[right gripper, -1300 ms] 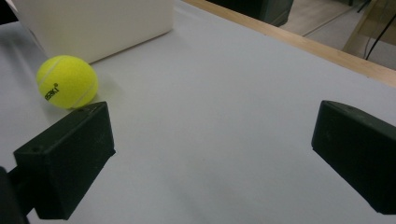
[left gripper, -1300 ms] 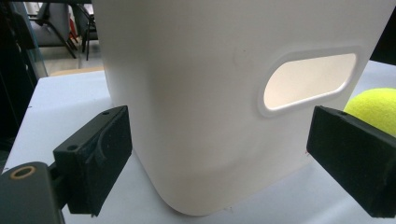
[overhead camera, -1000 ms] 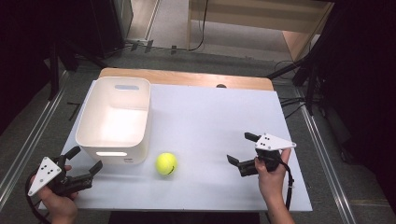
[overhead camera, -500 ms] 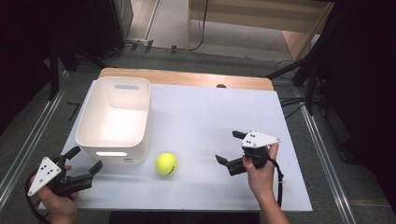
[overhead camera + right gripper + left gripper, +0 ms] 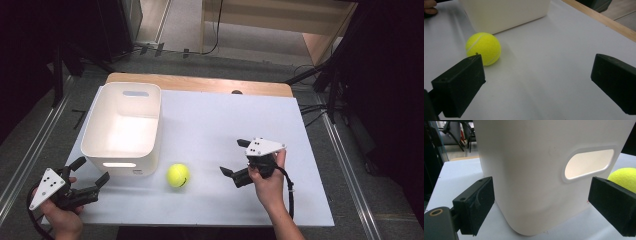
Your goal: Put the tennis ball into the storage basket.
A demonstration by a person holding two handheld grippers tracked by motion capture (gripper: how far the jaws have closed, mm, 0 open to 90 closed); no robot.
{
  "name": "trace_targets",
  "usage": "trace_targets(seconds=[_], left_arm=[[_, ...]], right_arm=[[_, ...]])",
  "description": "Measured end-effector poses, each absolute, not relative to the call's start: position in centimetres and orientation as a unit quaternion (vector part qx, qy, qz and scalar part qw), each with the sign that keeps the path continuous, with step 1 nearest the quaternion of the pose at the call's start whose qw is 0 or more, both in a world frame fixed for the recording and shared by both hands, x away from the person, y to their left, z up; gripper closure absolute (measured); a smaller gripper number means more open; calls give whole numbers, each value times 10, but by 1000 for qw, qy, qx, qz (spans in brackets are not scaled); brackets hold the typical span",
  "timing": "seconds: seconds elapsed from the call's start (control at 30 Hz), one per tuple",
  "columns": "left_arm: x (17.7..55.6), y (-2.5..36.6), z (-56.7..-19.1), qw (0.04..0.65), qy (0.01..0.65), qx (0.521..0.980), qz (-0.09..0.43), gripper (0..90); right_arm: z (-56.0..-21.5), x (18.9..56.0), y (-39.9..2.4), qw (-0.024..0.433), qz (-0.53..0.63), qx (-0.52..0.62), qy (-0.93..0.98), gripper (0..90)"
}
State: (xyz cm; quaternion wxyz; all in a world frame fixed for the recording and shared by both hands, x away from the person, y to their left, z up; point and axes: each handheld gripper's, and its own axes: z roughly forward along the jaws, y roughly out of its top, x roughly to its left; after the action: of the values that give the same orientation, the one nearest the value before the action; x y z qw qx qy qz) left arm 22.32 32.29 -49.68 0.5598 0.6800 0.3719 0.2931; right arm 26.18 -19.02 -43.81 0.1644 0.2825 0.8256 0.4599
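Beside the tennis ball (image 5: 178, 175), the right gripper (image 5: 239, 159) has been brought closer, jaws spread and empty; a pickup is probably intended.

A lab-like recording space: a white-topped table (image 5: 280, 120) ringed by dark curtains, floor cables (image 5: 218, 35) and metal rails (image 5: 30, 155).

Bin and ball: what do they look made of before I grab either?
Bin: looks like moulded plastic, white, smooth with a soft sheen; light glows through its wall, and the handle slot has a rounded moulded rim. Ball: a tennis ball by its look, matte fuzzy yellow felt with a pale curved seam; likely rubber beneath, though that is hidden.
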Motion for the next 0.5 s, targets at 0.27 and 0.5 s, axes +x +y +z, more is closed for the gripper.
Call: trace_targets(seconds=[0.27,0.5], left_arm=[[223,323,-497,560,372,679,293,73],[223,323,-497,562,371,679,292,73]], right_arm=[[-438,265,-177,155,460,269,832,0],[-440,268,-162,145,455,257,841,0]])
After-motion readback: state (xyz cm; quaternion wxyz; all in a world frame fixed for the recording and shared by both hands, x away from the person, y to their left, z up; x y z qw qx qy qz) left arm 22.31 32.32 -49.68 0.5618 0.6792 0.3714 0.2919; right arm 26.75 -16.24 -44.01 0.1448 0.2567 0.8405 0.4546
